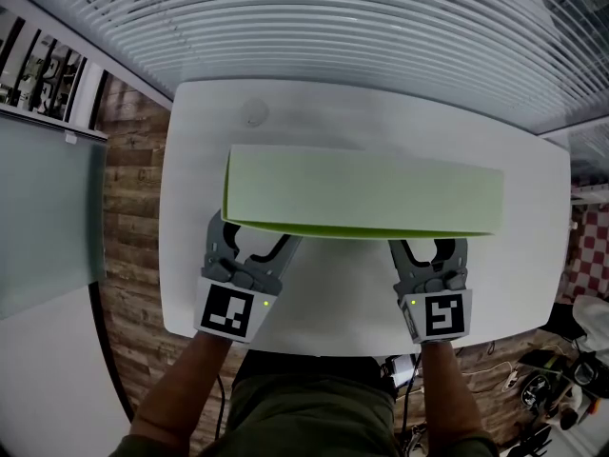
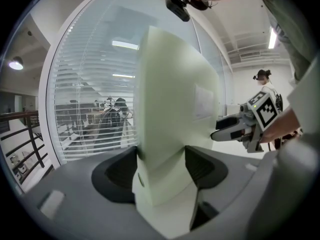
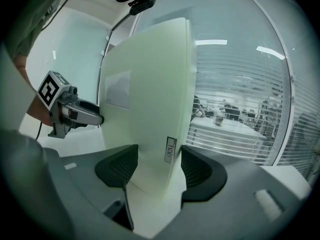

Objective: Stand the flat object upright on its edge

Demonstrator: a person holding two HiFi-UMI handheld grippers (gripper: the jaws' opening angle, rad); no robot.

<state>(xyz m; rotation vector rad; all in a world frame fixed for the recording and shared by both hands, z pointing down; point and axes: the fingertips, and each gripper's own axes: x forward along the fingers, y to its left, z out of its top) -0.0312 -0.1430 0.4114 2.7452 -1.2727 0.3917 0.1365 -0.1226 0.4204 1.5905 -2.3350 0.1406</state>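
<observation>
The left gripper (image 1: 252, 238) is clamped on the near long edge of the flat object (image 1: 362, 188), a pale green slab, close to its left end. In the left gripper view the two dark pads (image 2: 202, 168) press against both broad faces of the slab (image 2: 170, 99), with no gap showing on either side. The slab sits over the middle of the white table (image 1: 304, 322), in front of the window blinds (image 1: 333, 17). Its long axis runs left to right across the table, roughly in line with the table's near edge. One broad face is turned up towards the head camera, and a darker green strip shows along the near side. The slab looks tilted rather than flat, though I cannot tell whether its far edge touches the table. Further right, the right gripper (image 1: 428, 246) grips the same near edge close to the right end. In the right gripper view its pads (image 3: 117, 168) are closed on the slab (image 3: 145, 94) beside a small label (image 3: 170, 150), and the left gripper (image 3: 95, 118) shows beyond. As I judge it, the grasp is made and the raising has begun. What is left is to bring the slab fully vertical on one long edge, settle that edge on the table and let go without it toppling.
</observation>
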